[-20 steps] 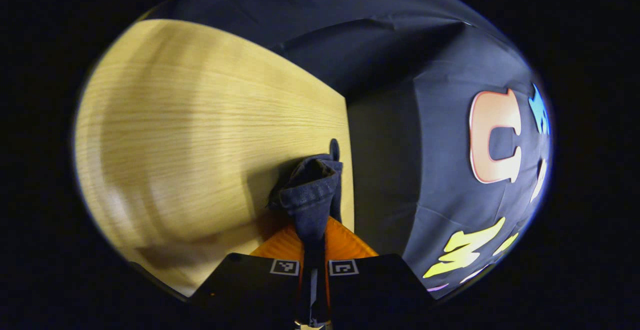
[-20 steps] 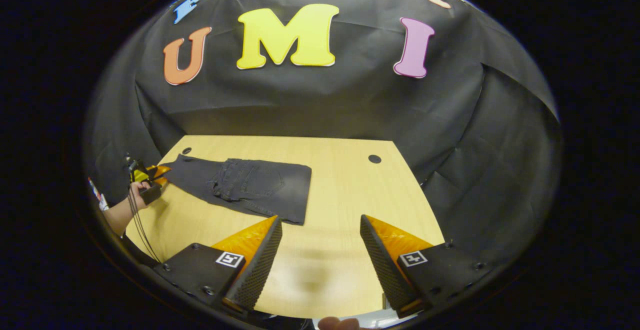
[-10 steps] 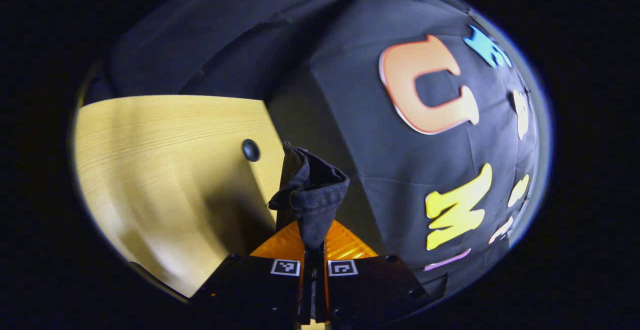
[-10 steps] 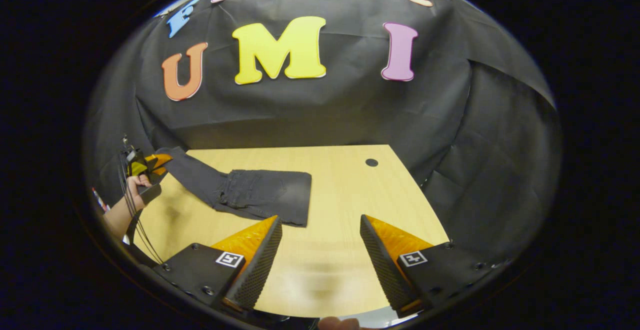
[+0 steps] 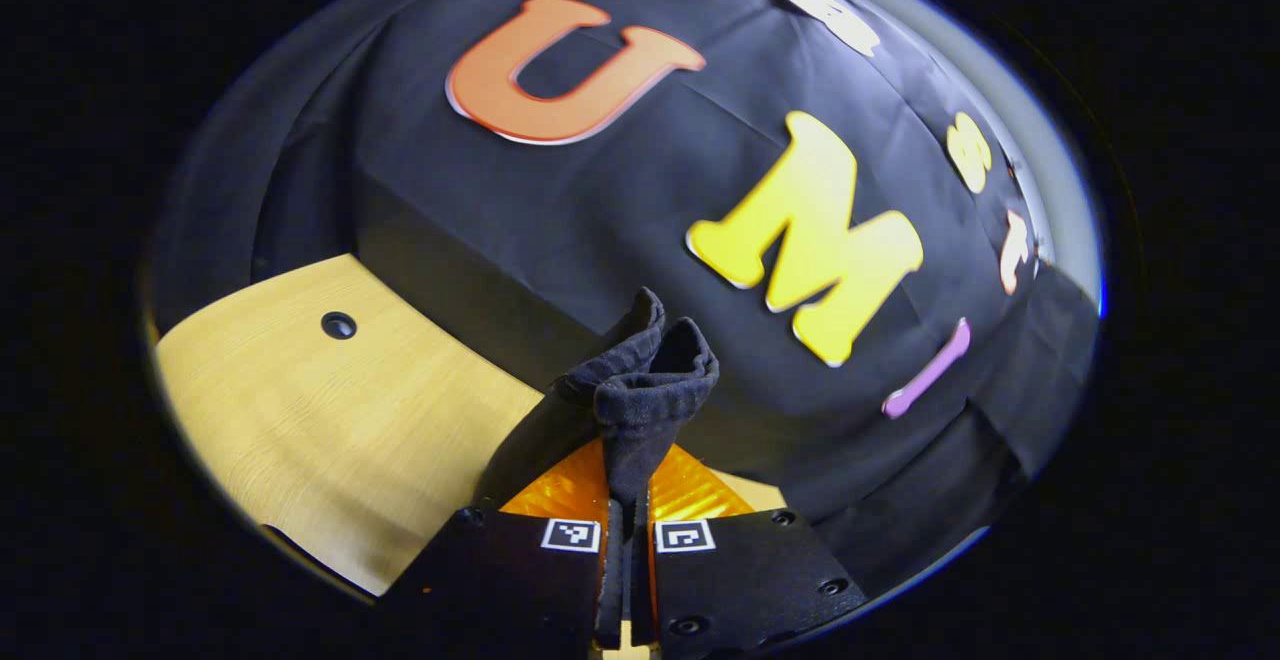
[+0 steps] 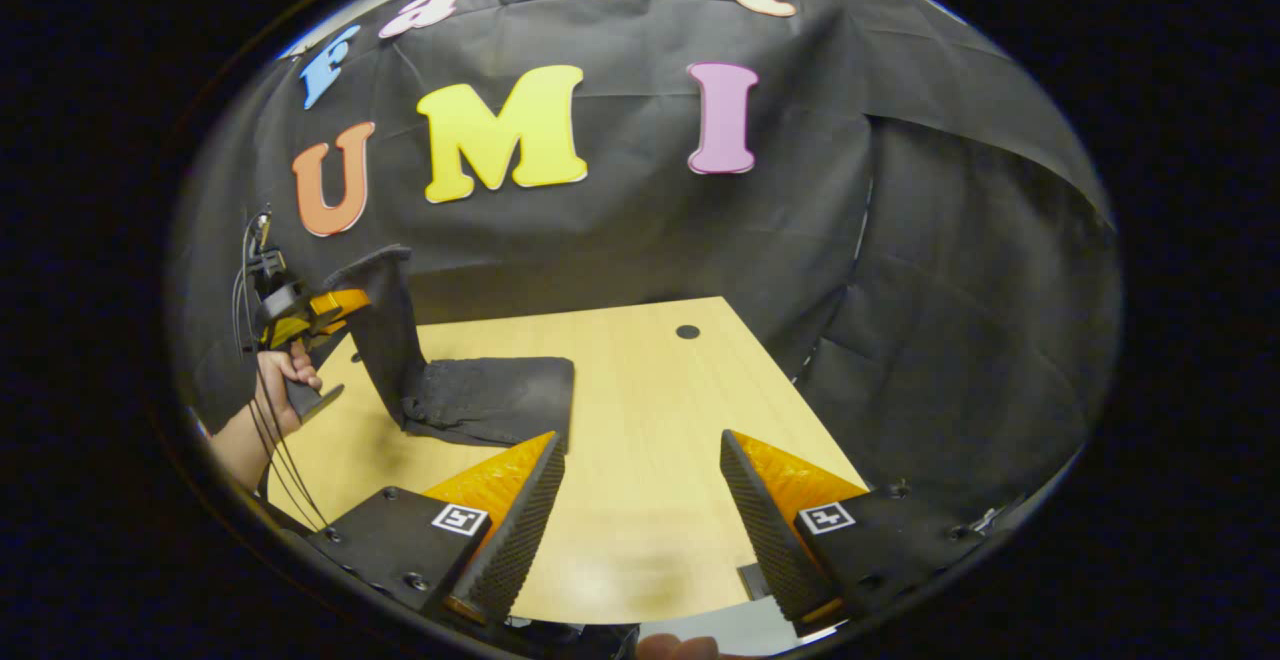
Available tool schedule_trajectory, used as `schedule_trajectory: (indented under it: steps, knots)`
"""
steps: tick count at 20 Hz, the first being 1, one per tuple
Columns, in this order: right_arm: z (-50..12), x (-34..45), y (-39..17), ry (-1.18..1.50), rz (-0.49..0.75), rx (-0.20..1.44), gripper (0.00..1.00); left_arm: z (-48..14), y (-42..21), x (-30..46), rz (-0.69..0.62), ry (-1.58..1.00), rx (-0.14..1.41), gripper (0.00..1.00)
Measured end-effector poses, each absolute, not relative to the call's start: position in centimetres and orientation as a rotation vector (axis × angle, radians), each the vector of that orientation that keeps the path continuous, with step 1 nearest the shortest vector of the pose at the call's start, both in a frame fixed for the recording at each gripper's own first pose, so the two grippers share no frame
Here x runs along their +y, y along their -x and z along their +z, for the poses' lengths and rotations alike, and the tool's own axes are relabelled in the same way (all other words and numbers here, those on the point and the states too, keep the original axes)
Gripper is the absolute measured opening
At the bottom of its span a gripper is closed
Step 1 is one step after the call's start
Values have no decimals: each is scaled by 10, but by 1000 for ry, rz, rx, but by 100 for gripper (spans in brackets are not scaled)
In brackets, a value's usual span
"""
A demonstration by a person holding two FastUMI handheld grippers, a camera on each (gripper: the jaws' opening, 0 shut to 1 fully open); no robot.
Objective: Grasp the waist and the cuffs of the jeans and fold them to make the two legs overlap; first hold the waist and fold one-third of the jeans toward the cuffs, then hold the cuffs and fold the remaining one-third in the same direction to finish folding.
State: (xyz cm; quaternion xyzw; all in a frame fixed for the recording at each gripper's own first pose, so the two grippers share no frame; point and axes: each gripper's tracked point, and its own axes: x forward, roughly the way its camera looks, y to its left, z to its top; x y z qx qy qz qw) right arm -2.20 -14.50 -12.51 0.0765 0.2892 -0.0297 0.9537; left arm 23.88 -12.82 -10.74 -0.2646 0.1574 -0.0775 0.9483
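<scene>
Two grippers: left gripper (image 5: 628, 500) clamps the jeans (image 6: 480, 400) cuff end, raised above the surface (image 6: 640, 410); right gripper (image 6: 640, 500) gapes wide, empty; no legible labels.

Left gripper (image 5: 627, 540): fingers closed together, pinching dark fabric between them.
Jeans (image 5: 640, 380): bunched cuff end standing up out of the gripper, folded into two ridges; one flap trailing down to the left of the gripper.
Worktop (image 5: 330, 410): pale wood, left of the jeans and below them.
Hole (image 5: 338, 324): small, dark, round, in the worktop, well left of the jeans.
</scene>
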Motion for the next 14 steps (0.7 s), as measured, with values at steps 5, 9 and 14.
schedule_trajectory:
  steps: [5, 9, 14]
  knots:
    - [-143, -180, 42, -185, -131, 635, 94, -177, -236, -214, -218, 324, 377, 6]
    - [-163, -191, 50, -190, -156, 698, 96, -253, -236, -249, -242, 198, 481, 8]
    - [-182, -200, 41, -197, -149, 748, 97, -308, -229, -260, -199, 152, 568, 13]
